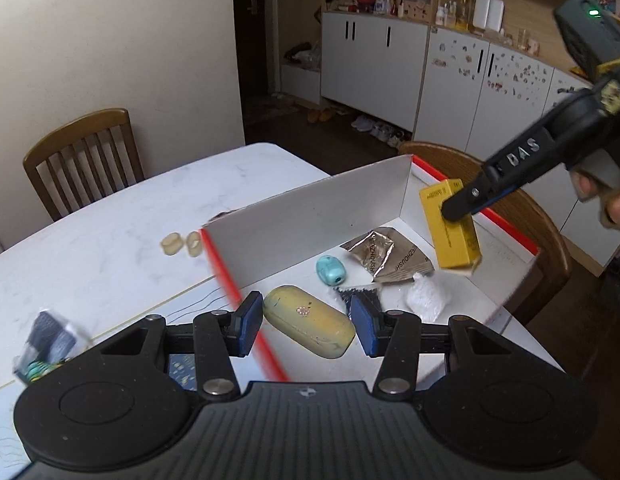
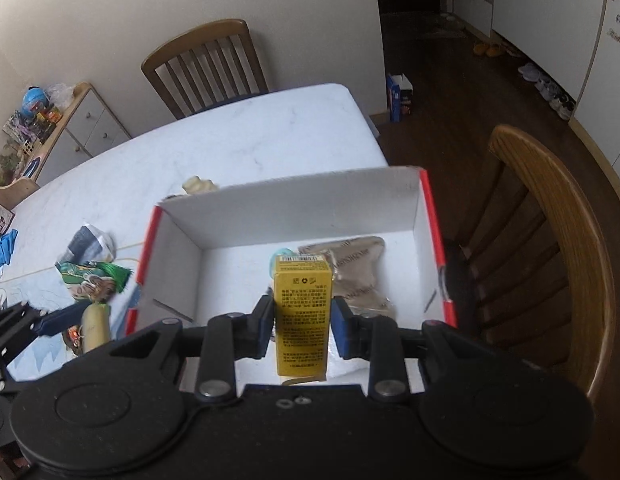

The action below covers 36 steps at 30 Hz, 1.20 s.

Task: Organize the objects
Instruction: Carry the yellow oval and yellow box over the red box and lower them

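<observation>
The yellow box [image 2: 303, 312] is pinched between the two blue pads of the right gripper [image 2: 302, 326] and hangs in the air above the open carton [image 2: 294, 208], which has white walls and a red rim. In the left wrist view the same yellow box [image 1: 450, 236] is tilted, with the right gripper [image 1: 454, 210] pressed on its upper side. On the floor of the carton lie a grey foil packet [image 1: 386, 254], a small teal item [image 1: 330, 270], a white bag [image 1: 426, 300] and a long yellow case [image 1: 310, 326]. The left gripper [image 1: 306, 326] is spread, and the case lies between its pads; whether they touch it cannot be told. The carton stands on the white surface [image 2: 238, 140]. Outside the carton, near its left wall, two small cream rings [image 1: 182, 243] lie on the surface. Further to the left lie a green snack bag [image 2: 96, 280] and a blurred dark packet [image 1: 50, 340]. Two wooden chairs stand beside the surface, one at the far side [image 2: 206, 64] and one at the right [image 2: 550, 248].
</observation>
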Each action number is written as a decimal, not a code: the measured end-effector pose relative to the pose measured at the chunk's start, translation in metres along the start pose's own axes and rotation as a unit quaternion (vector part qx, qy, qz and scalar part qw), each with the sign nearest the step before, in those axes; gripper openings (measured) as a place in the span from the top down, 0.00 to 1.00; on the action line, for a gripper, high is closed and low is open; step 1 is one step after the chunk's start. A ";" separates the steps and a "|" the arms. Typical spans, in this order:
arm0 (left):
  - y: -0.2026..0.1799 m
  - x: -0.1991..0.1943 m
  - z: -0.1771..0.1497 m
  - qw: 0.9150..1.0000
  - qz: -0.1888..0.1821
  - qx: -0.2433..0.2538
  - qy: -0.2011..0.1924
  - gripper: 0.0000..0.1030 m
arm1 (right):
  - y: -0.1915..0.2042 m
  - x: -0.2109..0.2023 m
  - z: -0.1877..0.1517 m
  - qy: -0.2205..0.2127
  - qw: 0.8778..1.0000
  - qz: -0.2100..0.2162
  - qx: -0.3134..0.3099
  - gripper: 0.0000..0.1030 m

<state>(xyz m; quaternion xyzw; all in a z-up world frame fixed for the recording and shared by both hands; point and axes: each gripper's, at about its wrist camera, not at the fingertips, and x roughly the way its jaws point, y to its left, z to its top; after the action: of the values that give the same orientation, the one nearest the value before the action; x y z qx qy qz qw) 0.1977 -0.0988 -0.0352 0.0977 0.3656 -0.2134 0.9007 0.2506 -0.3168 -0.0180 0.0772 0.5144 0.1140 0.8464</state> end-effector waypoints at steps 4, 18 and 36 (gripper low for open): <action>-0.009 0.029 0.012 1.000 0.021 0.000 0.021 0.53 | -0.008 0.007 -0.001 0.014 1.000 0.005 -0.020 0.72; -0.034 0.120 0.029 0.989 0.081 0.030 0.117 0.53 | -0.010 0.046 -0.012 0.083 0.991 0.020 -0.103 0.72; -0.032 0.170 0.034 0.976 0.078 0.023 0.200 0.53 | 0.002 0.074 -0.015 0.115 0.986 0.034 -0.115 0.72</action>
<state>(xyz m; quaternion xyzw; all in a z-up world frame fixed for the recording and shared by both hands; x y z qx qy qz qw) 0.3129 -0.1920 -0.1302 0.1878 0.5249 -0.1267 0.8205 0.2703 -0.2943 -0.0878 -0.0168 0.5892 0.2093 0.7802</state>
